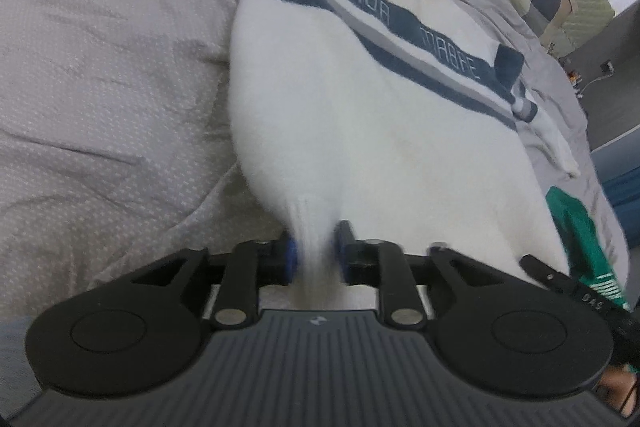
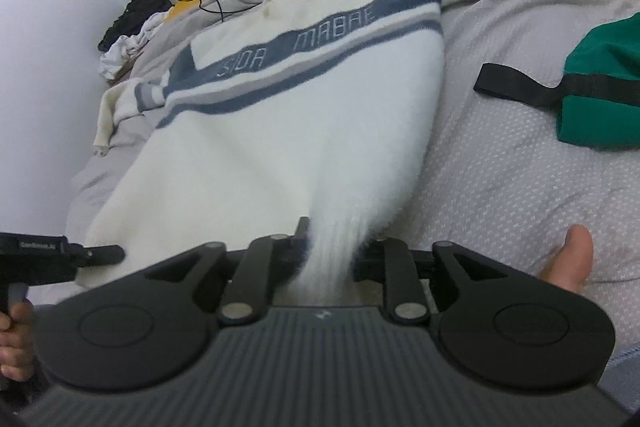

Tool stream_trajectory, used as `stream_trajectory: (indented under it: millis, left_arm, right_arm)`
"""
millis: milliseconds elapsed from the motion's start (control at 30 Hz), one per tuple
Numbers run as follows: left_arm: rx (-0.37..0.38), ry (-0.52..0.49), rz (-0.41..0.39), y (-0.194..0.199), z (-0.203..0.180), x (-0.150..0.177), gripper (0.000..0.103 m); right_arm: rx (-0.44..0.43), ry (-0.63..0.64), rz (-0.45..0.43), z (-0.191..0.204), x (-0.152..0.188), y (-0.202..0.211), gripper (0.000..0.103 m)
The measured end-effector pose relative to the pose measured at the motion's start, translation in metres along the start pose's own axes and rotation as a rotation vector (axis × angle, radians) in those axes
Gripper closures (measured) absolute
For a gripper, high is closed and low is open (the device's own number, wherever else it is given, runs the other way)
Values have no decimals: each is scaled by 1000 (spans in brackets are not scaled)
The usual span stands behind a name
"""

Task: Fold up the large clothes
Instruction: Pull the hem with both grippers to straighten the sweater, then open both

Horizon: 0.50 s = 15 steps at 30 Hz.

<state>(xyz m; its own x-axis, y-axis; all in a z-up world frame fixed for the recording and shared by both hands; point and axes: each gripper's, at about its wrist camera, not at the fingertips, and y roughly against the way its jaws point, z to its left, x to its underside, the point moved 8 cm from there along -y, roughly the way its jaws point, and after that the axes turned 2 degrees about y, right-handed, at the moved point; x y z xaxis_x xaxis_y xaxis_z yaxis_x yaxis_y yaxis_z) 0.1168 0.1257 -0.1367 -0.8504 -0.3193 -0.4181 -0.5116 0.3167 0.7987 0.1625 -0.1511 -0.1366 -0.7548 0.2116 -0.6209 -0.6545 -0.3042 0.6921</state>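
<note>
**A:** Where is the garment relative to my jaws?

**B:** The white sweater [image 1: 360, 131] lies flat on the grey bed cover [image 1: 100, 67], collar at the far end, its blue and grey band across the chest. In my left wrist view the ribbed hem runs straight between the jaws of the left gripper [image 1: 314, 251]. They stand narrow, with the bunched fabric filling the gap; I cannot tell whether the blue pads [image 1: 291, 255] still press on it.

**A:** And my right side?

**B:** Much the same. The other hem corner of the sweater [image 2: 280, 131] rises into the right gripper [image 2: 330, 251], whose jaws are narrowly parted with cloth between them. Whether they bite I cannot tell either.

**A:** How are the hands posed?

**B:** Both grippers point forward and down over the near edge of the bed. The left gripper [image 2: 100, 255] shows at the hem's far corner, the left hand [image 2: 14, 339] wrapped round its handle. A thumb [image 2: 570, 259] sticks up beside the right gripper. A green bag [image 2: 604, 79] lies well apart on the cover.
</note>
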Motion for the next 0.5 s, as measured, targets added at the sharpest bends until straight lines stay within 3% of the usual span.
stream_trajectory:
  millis: [33, 67, 100, 267, 500]
  left_arm:
    - [-12, -15, -6, 2, -3, 3, 52]
    - [-22, -31, -20, 6, -5, 4, 44]
    - [-26, -45, -34, 7, -12, 7, 44]
    - [-43, -131, -133, 36, -32, 11, 42]
    - [-57, -237, -265, 60, -64, 1, 39]
  right_arm:
    - [10, -1, 2, -1, 0, 1, 61]
    - [10, -3, 0, -3, 1, 2, 53]
    - [5, -5, -4, -3, 1, 4, 43]
    - [2, 5, -58, 1, -12, 15, 42]
    - [29, 144, -212, 23, -47, 37, 42]
